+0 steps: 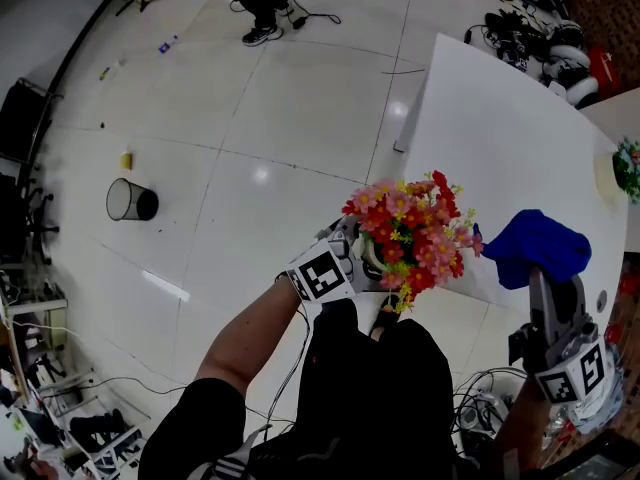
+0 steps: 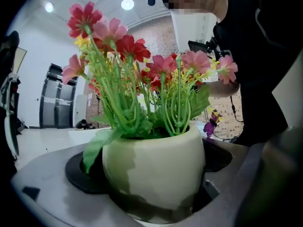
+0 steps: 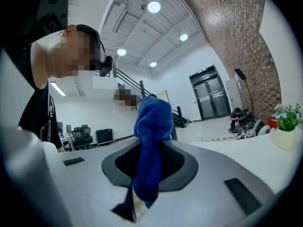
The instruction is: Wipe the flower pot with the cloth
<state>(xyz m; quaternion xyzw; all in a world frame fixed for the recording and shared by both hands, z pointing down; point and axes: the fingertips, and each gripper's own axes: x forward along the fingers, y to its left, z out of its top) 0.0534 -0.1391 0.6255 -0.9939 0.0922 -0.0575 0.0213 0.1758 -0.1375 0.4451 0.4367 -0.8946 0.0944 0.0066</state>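
Left gripper [image 1: 352,258] has its jaws clamped on either side of the pot [image 1: 372,255]. The left gripper view shows the cream pot [image 2: 154,167] wedged right between them, with the flowers [image 2: 142,65] fanning out above it. In the head view the pot sits close in front of the person's body, right at the near left edge of the white table [image 1: 500,118]. The blooms [image 1: 415,230] hang partly over the tabletop and partly over the floor [image 1: 250,118]. Can't tell whether the pot's base rests on anything.

Right gripper [image 1: 553,280] is pinching the blue cloth [image 1: 538,246]. In the right gripper view the jaws are pressed together on it, with a fat bunch of cloth [image 3: 151,141] sticking out past the tips and a short tail hanging the other way. The cloth is just beside the flowers on their right. I can't tell if it's brushing the petals.

Room-wise, the tabletop past the flowers is mostly bare, with only a small plant [image 1: 628,168] way out at its right edge. The floor to the left is wide open tile. A mesh bin [image 1: 130,200] lies well apart from the action, and someone's feet [image 1: 262,30] are at the far end. Cables [image 1: 480,393] clutter the floor near the person, between the arms.
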